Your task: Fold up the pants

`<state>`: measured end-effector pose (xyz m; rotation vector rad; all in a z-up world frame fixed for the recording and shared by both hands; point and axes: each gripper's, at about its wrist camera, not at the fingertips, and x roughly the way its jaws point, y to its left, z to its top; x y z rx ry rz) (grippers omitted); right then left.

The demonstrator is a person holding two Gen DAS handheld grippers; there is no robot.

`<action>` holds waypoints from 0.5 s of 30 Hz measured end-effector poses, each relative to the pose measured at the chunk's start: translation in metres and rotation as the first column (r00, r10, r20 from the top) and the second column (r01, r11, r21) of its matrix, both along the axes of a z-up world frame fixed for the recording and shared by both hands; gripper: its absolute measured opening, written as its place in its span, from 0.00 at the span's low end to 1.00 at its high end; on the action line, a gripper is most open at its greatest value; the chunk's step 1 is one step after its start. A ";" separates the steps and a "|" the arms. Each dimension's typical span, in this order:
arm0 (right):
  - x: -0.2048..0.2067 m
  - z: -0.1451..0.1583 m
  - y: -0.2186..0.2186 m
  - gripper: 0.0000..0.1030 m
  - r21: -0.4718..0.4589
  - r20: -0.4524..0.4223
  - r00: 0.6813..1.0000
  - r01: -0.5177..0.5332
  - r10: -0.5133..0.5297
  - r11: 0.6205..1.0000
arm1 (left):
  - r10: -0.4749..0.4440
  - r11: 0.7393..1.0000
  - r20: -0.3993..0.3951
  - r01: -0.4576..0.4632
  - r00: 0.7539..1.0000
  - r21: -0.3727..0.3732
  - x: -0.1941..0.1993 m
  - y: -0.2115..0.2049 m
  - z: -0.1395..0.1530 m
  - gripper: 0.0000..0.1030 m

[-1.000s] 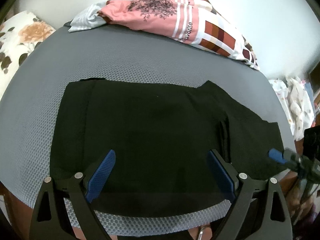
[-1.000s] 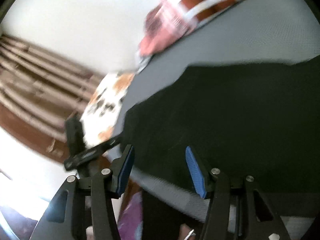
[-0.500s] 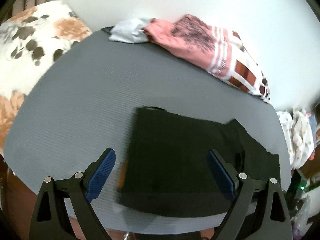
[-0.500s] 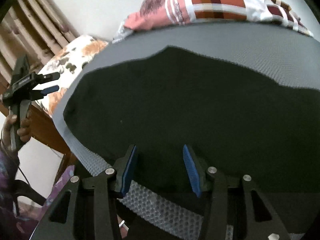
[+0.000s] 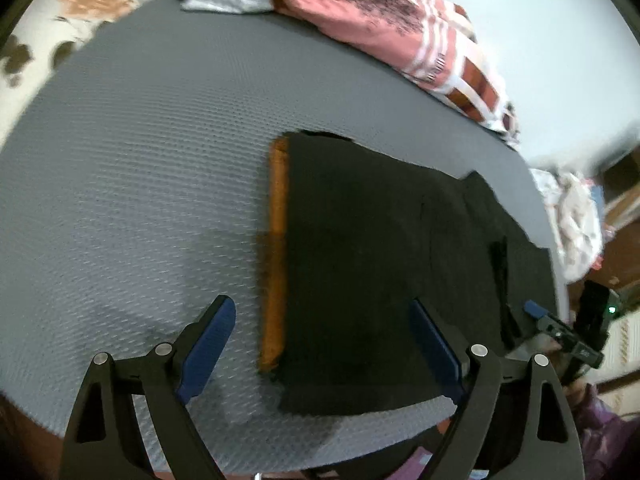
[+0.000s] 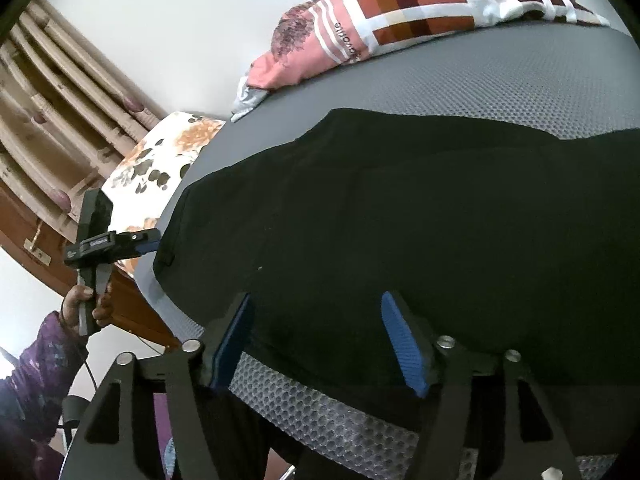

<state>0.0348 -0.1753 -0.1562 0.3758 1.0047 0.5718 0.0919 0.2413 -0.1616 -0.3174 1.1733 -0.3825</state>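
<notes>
With both grippers' jaws spread and empty over the black pants (image 5: 360, 264), a shallow pinch could drag the folded layers apart.

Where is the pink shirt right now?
The pink shirt lies at the far edge of the grey mat, by the wall, beyond the black pants.

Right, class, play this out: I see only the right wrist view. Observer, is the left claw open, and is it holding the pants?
Observer: The left claw is wide open and empty.
Operator: Anything along the pants' edge on that side?
Observer: An orange strip runs along that edge of the black pants.
Operator: And off the mat, opposite side?
Observer: A white patterned cloth heap sits past the grey mat.
</notes>
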 end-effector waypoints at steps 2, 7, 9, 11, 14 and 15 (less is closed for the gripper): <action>-0.002 0.001 0.004 0.69 -0.015 0.015 1.000 -0.007 0.008 1.000 | -0.049 0.997 -0.042 0.046 0.998 -0.060 0.008 -0.007 -0.008 0.85; -0.005 0.003 0.013 0.77 -0.051 0.036 0.999 -0.023 0.025 0.998 | -0.087 0.995 -0.024 0.085 0.996 -0.058 0.019 -0.008 -0.007 0.84; -0.006 0.003 0.015 0.81 -0.050 0.038 0.999 -0.025 0.027 0.998 | -0.087 0.994 -0.022 0.085 0.996 -0.075 0.019 -0.006 -0.006 0.84; -0.007 0.002 0.016 0.82 -0.047 0.041 0.999 -0.027 0.029 0.999 | -0.126 0.992 0.000 0.126 0.992 -0.009 0.016 -0.014 -0.005 0.53; -0.008 0.002 0.017 0.87 -0.041 0.043 0.999 -0.029 0.030 0.999 | -0.182 0.979 0.039 0.178 0.982 0.095 0.010 -0.025 -0.004 0.39; -0.008 0.002 0.017 0.89 -0.039 0.043 0.999 -0.030 0.032 0.999 | -0.182 0.980 0.039 0.178 0.982 0.088 0.010 -0.023 -0.005 0.38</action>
